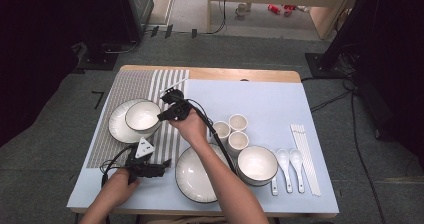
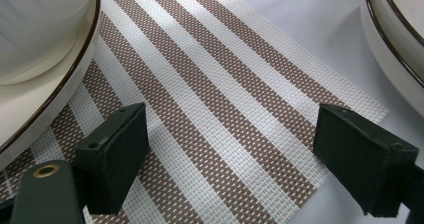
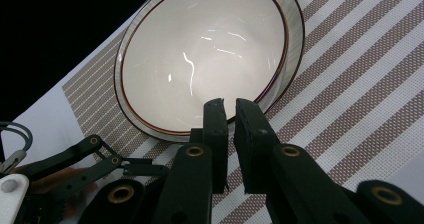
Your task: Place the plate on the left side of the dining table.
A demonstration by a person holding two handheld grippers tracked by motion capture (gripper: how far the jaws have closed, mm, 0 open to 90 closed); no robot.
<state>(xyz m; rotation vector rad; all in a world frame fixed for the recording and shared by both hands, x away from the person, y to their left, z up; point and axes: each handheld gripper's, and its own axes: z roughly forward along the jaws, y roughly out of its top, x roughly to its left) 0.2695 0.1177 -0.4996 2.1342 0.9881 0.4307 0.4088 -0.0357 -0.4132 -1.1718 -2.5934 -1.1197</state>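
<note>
- Left tongs (image 1: pixel 167 163) hang wide open and empty, low over the striped placemat (image 1: pixel 125 86) near the front of the surface (image 1: pixel 260 96).
- Bowl (image 1: pixel 142 115) sits upright on a plate (image 1: pixel 116 126) on that mat, mouth up. It's round, so no real long axis.
- Right tongs (image 1: pixel 165 116) are pinched nearly shut on the bowl's near rim, looks like. My guess: it's the grab-or-place step, and next it needs a level lift or a clean release.

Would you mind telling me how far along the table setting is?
Done: one plate lies on the striped mat. In hand: the right gripper pinches the rim of the bowl resting on that plate. Left: the second plate, other bowl, cups and spoons sit off the mat.
</note>
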